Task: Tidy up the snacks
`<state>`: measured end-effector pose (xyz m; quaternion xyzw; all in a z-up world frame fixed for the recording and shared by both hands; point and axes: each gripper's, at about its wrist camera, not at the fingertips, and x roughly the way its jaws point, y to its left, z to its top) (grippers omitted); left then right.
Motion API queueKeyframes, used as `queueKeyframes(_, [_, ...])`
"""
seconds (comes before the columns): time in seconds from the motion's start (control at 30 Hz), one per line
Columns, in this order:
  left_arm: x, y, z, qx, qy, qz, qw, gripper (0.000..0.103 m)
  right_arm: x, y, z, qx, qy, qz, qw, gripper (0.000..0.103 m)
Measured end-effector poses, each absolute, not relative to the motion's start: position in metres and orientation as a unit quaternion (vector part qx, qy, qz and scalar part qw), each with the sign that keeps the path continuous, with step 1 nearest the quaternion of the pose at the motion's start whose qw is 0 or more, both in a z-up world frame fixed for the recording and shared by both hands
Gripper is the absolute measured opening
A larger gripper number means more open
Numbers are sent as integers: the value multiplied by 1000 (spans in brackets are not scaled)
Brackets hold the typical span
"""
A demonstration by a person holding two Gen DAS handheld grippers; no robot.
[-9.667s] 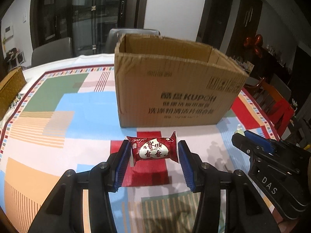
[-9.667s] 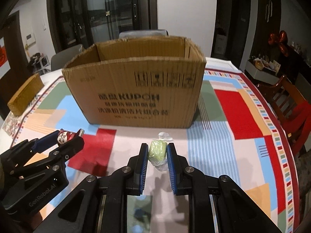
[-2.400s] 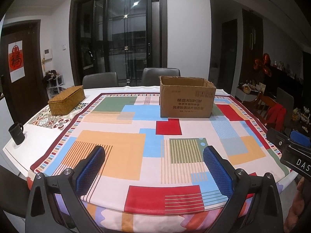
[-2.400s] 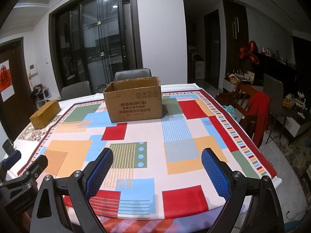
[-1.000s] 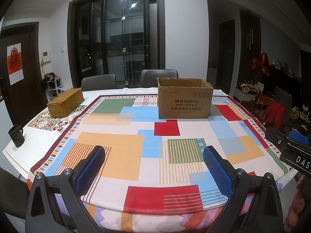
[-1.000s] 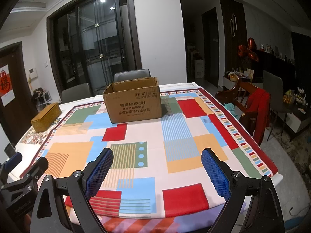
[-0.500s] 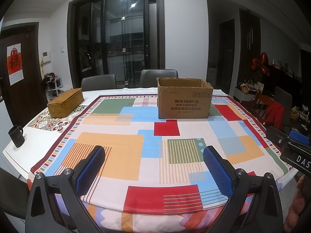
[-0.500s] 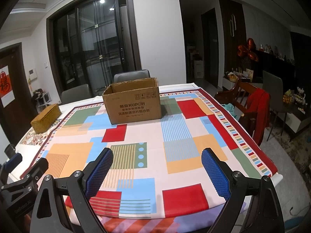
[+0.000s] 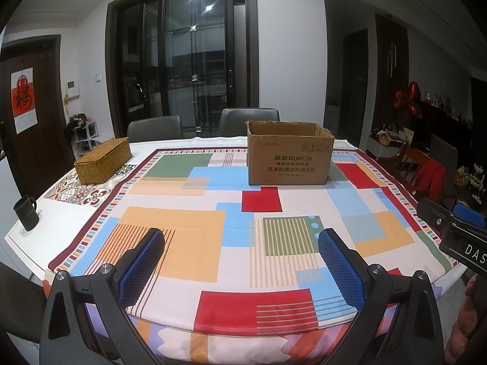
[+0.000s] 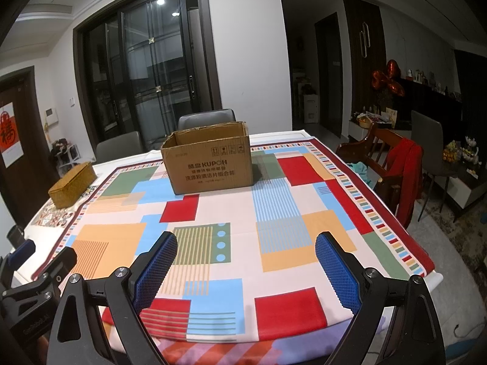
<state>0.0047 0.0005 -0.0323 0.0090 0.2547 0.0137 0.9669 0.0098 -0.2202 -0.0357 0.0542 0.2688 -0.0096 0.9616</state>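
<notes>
Here, one open cardboard box [image 9: 289, 156] sits upper centre on the counter [image 9: 76, 225].
Its corrugated walls are tan and printed; its inside is hidden. One woven rectangular basket [image 9: 102, 159] and one dark mug [image 9: 26, 214] stand at left. The left gripper [image 9: 240, 257] and right gripper [image 10: 246, 258] hold their blue ribbed jaws spread wide, pinching nothing, at the lower frame edge.

Your left tongs [image 9: 242, 241] are spread wide with nothing between the blue pads [image 9: 143, 264], held level and pointing forward. Your right tongs [image 10: 246, 248] are spread just as wide and hold nothing. They sit side by side: the right tongs' tip shows at the left view's right edge, with a bit of your hand [image 9: 464, 319] below.
</notes>
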Motion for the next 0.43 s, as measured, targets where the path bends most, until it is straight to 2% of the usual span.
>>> queueKeyframes(0.43, [5,1,-34,9,256,9,967,103,8,-220,-36,55,268,-11,962,93])
